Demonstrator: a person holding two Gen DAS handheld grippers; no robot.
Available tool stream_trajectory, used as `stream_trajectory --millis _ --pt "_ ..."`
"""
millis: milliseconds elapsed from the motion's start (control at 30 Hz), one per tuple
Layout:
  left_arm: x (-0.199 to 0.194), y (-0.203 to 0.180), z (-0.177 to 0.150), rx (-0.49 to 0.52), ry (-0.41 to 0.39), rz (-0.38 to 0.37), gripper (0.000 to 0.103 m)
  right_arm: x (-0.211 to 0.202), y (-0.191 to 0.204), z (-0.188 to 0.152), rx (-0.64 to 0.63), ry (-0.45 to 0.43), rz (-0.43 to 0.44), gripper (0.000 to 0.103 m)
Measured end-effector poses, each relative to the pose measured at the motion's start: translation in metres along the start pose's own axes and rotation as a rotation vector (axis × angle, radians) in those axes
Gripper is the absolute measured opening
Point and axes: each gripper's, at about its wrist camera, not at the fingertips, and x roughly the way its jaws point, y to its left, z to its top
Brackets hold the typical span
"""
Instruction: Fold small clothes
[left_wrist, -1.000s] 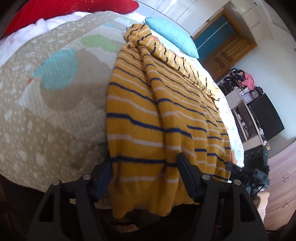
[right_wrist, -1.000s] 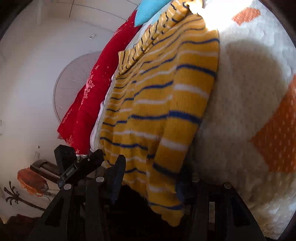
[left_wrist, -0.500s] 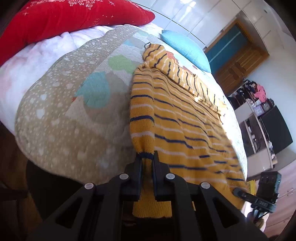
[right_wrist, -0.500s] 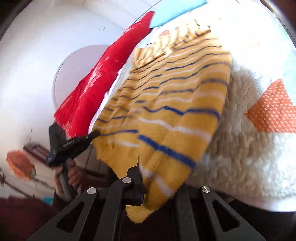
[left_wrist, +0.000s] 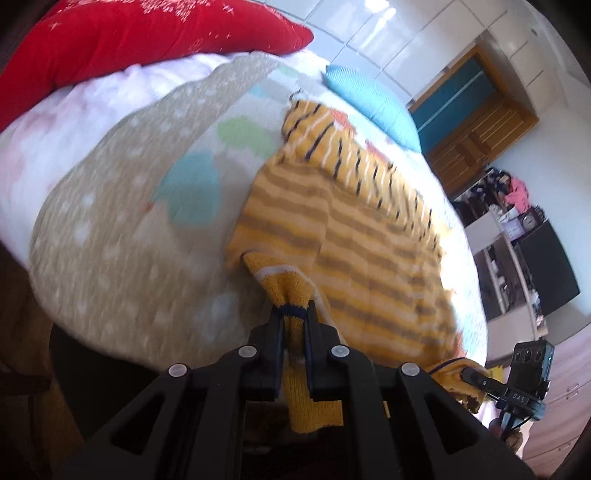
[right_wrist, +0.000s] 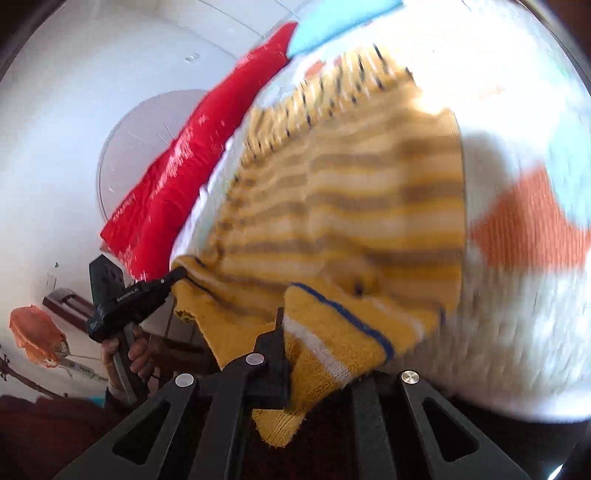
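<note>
A yellow knit sweater (left_wrist: 369, 240) with blue and white stripes lies on the quilted bed (left_wrist: 129, 240). My left gripper (left_wrist: 294, 314) is shut on the sweater's bottom hem at its left corner and holds it lifted over the body. My right gripper (right_wrist: 295, 332) is shut on the hem's other corner, and the sweater (right_wrist: 351, 192) hides its right finger. Each gripper shows in the other's view, clamped on the hem: the right (left_wrist: 476, 378) and the left (right_wrist: 173, 277). The hem folds forward toward the collar. The picture is motion-blurred.
A red pillow (left_wrist: 129, 40) and a blue pillow (left_wrist: 373, 103) lie at the head of the bed. A wooden door (left_wrist: 476, 125) and a dark cabinet (left_wrist: 546, 269) with shelves stand at the right. The bed edge is just below the grippers.
Both grippers closed on the hem corners, from open a second ago. They have since lifted the hem and carried it forward over the sweater's body.
</note>
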Motion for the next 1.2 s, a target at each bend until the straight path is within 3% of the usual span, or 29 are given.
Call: stream_trajectory --millis 133,267,333,433,533,567,600,667,767,833,900,933,1133,1200 --pt "0.034 -0.029 0.072 0.019 -0.066 -0.010 0.009 -0.003 0.014 0.078 -0.105 -0.121 -0.067 0.008" --pt "0.093 -0.053 0.148 -0.015 -0.100 0.036 0.010 0.019 0.005 0.173 -0.095 -0.194 -0.158 0.008" --pt "0.127 -0.054 0.177 -0.050 -0.104 0.102 0.015 0.041 -0.017 0.213 -0.044 -0.197 -0.208 0.010" --pt "0.172 -0.040 0.201 -0.150 -0.028 0.150 0.019 0.086 -0.063 0.255 0.071 -0.116 -0.291 0.019" --pt "0.176 -0.031 0.205 -0.195 -0.018 0.077 0.032 0.096 -0.081 0.269 0.149 -0.127 -0.255 0.020" --pt "0.171 -0.032 0.206 -0.179 -0.034 0.057 0.048 0.093 -0.079 0.272 0.141 -0.136 -0.242 0.023" --pt "0.165 -0.033 0.208 -0.155 -0.064 0.058 0.063 0.091 -0.076 0.275 0.118 -0.139 -0.237 0.028" --pt "0.149 -0.031 0.209 -0.120 -0.138 0.112 0.072 0.083 -0.075 0.278 0.063 -0.140 -0.253 0.030" --pt "0.138 -0.024 0.216 -0.109 -0.162 0.125 0.073 0.082 -0.071 0.287 0.056 -0.142 -0.252 0.032" --pt "0.132 -0.021 0.213 -0.101 -0.159 0.136 0.073 0.084 -0.074 0.293 0.089 -0.146 -0.224 0.040" --pt "0.126 -0.021 0.204 -0.065 -0.151 0.156 0.073 0.083 -0.080 0.296 0.150 -0.157 -0.146 0.062" --pt "0.123 -0.020 0.198 -0.041 -0.149 0.169 0.073 0.083 -0.084 0.296 0.196 -0.170 -0.098 0.065" --pt "0.118 -0.010 0.151 0.080 -0.134 0.282 0.073 0.071 -0.124 0.290 0.479 -0.263 0.082 0.066" --pt "0.116 0.003 0.137 0.085 -0.114 0.298 0.073 0.061 -0.140 0.285 0.583 -0.315 0.139 0.071"
